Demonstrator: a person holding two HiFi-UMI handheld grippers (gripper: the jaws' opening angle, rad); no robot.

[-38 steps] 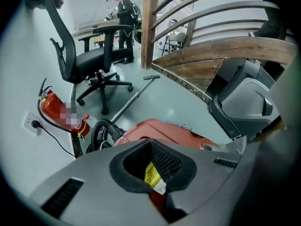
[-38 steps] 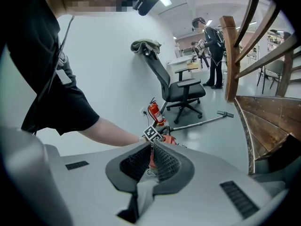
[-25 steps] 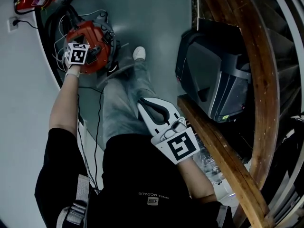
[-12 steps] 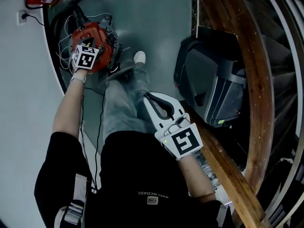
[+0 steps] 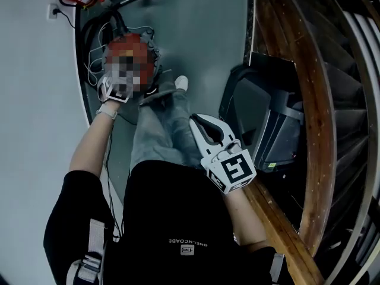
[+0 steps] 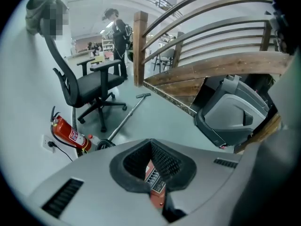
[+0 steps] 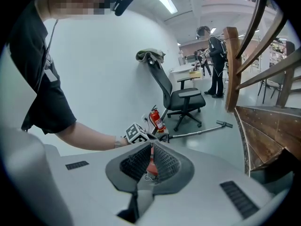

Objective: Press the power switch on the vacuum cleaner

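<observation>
Away from vacuum cleaner [image 6: 156, 197], wand [image 6: 125, 118] lies flat.

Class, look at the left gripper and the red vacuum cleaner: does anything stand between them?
Nothing visible does. The left gripper, jaws shut, points straight at the vacuum cleaner, whose red body shows close behind the jaws. The power switch itself cannot be made out.

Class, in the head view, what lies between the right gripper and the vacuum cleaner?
The head view shows the person's grey trouser leg and white shoe lying between the right gripper and the vacuum cleaner.
</observation>
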